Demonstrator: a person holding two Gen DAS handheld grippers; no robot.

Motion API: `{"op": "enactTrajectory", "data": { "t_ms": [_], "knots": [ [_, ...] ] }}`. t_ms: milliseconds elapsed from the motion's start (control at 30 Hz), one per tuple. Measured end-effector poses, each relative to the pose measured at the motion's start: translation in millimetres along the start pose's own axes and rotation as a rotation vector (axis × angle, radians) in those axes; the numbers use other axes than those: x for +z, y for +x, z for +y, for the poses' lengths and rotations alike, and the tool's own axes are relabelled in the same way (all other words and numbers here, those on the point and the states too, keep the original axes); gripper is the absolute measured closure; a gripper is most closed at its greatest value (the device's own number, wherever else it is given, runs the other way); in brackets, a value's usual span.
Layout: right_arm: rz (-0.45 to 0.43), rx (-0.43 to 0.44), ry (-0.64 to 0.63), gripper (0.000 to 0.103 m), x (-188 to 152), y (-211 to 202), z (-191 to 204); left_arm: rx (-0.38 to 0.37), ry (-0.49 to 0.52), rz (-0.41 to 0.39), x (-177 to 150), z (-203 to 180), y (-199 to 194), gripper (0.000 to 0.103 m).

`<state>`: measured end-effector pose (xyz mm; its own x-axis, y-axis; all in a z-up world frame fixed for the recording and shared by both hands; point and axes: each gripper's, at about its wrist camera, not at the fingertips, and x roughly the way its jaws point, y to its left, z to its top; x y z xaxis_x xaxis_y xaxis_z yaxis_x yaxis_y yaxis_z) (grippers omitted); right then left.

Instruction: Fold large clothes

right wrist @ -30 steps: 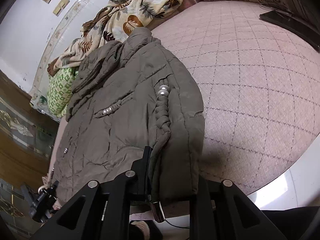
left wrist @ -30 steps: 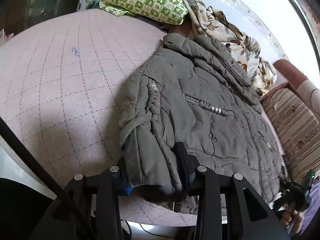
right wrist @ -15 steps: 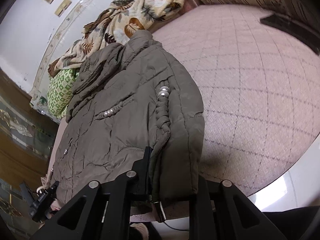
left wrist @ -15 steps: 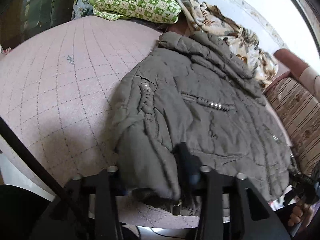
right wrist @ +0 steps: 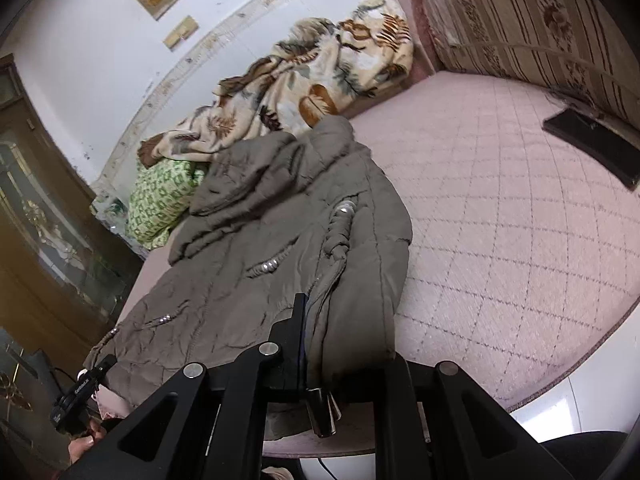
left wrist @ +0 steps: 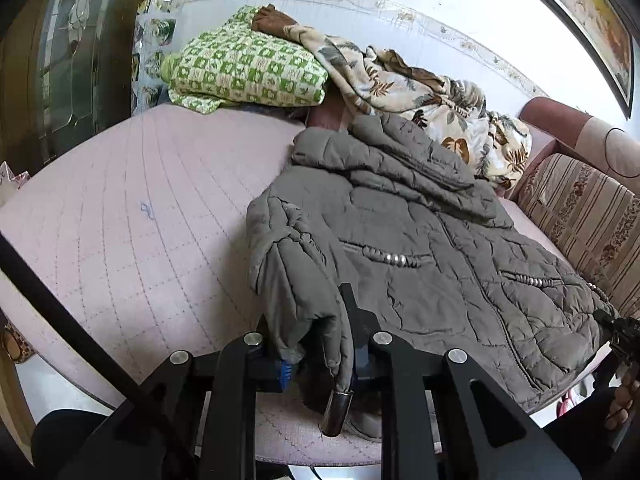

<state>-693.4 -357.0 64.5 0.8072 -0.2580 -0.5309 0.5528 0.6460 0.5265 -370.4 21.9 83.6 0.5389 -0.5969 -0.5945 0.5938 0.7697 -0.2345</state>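
A large olive-grey quilted jacket (left wrist: 420, 240) lies on a pink quilted bed (left wrist: 120, 220), collar toward the wall. My left gripper (left wrist: 316, 344) is shut on the jacket's lower left corner, lifted off the bed. In the right wrist view the same jacket (right wrist: 260, 240) shows, and my right gripper (right wrist: 344, 344) is shut on its lower right corner, also raised. A metal cord end (left wrist: 336, 412) hangs from the hem. The right gripper is also visible at the far right of the left wrist view (left wrist: 620, 332).
A green checked pillow (left wrist: 244, 72) and a leaf-print blanket (left wrist: 420, 92) lie against the wall behind the collar. A striped headboard (left wrist: 580, 216) stands at the right. A dark flat object (right wrist: 592, 140) lies on the bed (right wrist: 500, 220) near the headboard.
Both grippers have lifted the jacket's hem higher and tilted toward the wall; the lower edge now hangs off the bed and folds up.
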Motion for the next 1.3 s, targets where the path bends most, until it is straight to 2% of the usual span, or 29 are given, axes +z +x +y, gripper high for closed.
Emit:
{"op": "enactTrajectory", "data": {
  "t_ms": [267, 500, 700, 1067, 1300],
  "knots": [
    [-0.042, 0.040, -0.036, 0.092, 14, -24, 14, -0.018, -0.009, -0.025, 13, 2, -21, 0.084],
    [-0.117, 0.103, -0.066, 0.092, 39, -55, 33, -0.040, -0.017, -0.099, 47, 5, -51, 0.084],
    [-0.158, 0.137, -0.107, 0.092, 58, -70, 51, -0.046, -0.019, -0.114, 73, 2, -62, 0.084],
    [-0.206, 0.163, -0.177, 0.092, 113, -59, 80, -0.042, -0.005, -0.172, 141, -13, -48, 0.083],
    [-0.217, 0.166, -0.188, 0.091, 161, -29, 95, -0.039, -0.020, -0.171, 190, -19, -16, 0.081]
  ]
}}
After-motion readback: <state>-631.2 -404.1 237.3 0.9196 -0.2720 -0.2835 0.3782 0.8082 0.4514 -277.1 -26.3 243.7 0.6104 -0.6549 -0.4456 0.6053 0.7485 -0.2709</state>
